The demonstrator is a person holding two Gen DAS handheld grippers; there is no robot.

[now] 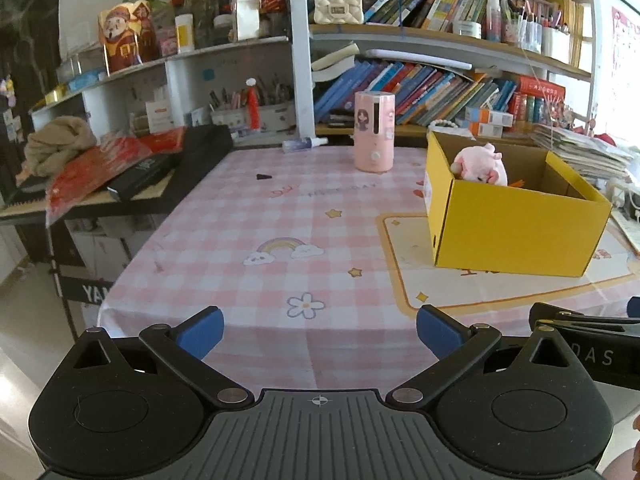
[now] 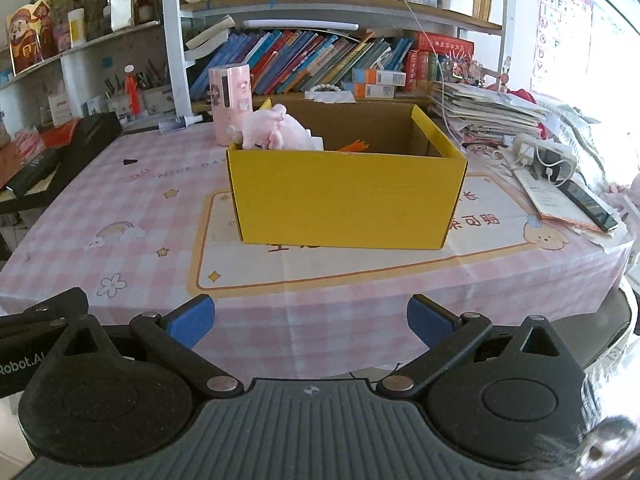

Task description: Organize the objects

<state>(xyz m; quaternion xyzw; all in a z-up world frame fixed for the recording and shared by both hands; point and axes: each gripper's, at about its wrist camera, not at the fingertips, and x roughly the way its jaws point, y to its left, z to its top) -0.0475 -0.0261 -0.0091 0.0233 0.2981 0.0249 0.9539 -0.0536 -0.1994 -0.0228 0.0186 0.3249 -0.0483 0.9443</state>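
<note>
Both grippers empty | left gripper (image 1: pixel 319 330) and right gripper (image 2: pixel 310 320) spread wide, hanging back at table edge | pink plush (image 2: pixel 276 134) sits in yellow box (image 2: pixel 344 196), so sorting looks mostly done

Bright daylight floods in from the right of the fingers (image 2: pixel 430 320) in both views, and the window side (image 2: pixel 616 40) is blown out to near white with glare. The bench (image 1: pixel 280 208) is evenly lit, and the yellow box (image 2: pixel 344 196) throws only a faint, soft shadow at its base. Fisheye distortion bends the shelves (image 1: pixel 440 40) into curves toward the edges. The centre is sharp; the lower right corner of the right wrist view is blurred.
</note>
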